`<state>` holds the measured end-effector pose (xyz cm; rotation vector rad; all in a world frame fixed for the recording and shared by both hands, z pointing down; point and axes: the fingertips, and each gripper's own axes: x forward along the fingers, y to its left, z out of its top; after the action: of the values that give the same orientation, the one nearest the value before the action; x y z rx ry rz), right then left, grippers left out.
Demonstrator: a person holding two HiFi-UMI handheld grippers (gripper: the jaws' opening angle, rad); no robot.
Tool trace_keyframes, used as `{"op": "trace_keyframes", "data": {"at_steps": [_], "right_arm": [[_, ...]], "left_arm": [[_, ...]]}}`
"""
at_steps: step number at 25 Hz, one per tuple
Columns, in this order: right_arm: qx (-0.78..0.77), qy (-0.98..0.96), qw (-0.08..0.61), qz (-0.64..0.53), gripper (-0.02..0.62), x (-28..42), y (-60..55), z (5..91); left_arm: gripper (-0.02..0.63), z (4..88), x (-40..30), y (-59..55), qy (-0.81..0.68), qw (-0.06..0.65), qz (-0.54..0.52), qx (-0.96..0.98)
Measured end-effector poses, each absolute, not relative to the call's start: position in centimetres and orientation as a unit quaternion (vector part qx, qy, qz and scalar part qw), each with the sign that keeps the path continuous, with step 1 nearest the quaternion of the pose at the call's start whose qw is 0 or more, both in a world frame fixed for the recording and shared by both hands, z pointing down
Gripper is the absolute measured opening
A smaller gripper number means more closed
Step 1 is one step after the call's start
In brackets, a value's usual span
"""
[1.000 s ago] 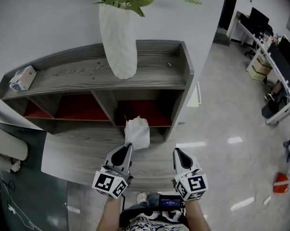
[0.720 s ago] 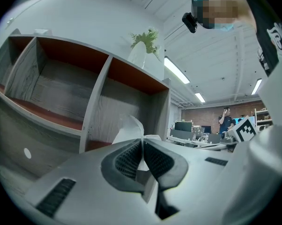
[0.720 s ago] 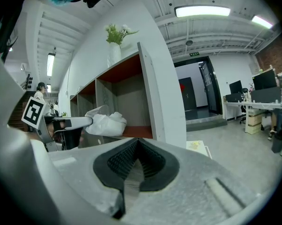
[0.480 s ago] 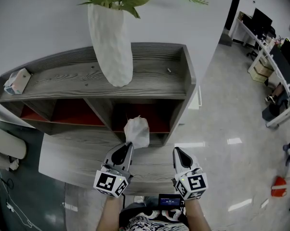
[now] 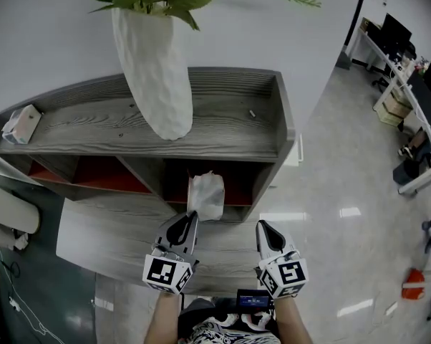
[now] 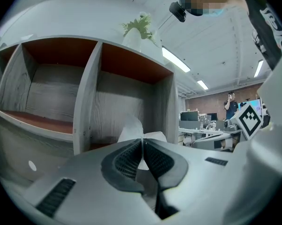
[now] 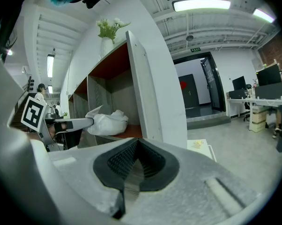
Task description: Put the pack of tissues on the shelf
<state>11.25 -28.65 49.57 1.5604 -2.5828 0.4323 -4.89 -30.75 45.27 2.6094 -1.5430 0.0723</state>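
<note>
Head view shows the shelf (image 5: pixel 230 131), then the pack (image 5: pixel 205 196) at its lower right cubby (image 5: pixel 238 185), pinched by its near end in the left gripper (image 5: pixel 192 219) (soft, light, probably crushable: a gentle end-hold suits), the right gripper (image 5: pixel 263 226) closed on nothing.

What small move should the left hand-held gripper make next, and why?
Probably ease the left hand-held gripper forward a little: its jaws are shut on the pack of tissues, which is only at the mouth of the lower right compartment of the shelf, not yet released.
</note>
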Motion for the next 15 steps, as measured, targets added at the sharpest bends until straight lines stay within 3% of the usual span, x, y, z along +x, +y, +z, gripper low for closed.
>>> {"op": "trace_keyframes", "data": {"at_steps": [15], "right_arm": [[0.522, -0.840, 0.051, 0.138, 0.005, 13.4, -29.8, 49.7]], "left_arm": [[0.014, 47.7, -4.4, -34.1, -0.557, 0.044, 0.057, 0.828]]}}
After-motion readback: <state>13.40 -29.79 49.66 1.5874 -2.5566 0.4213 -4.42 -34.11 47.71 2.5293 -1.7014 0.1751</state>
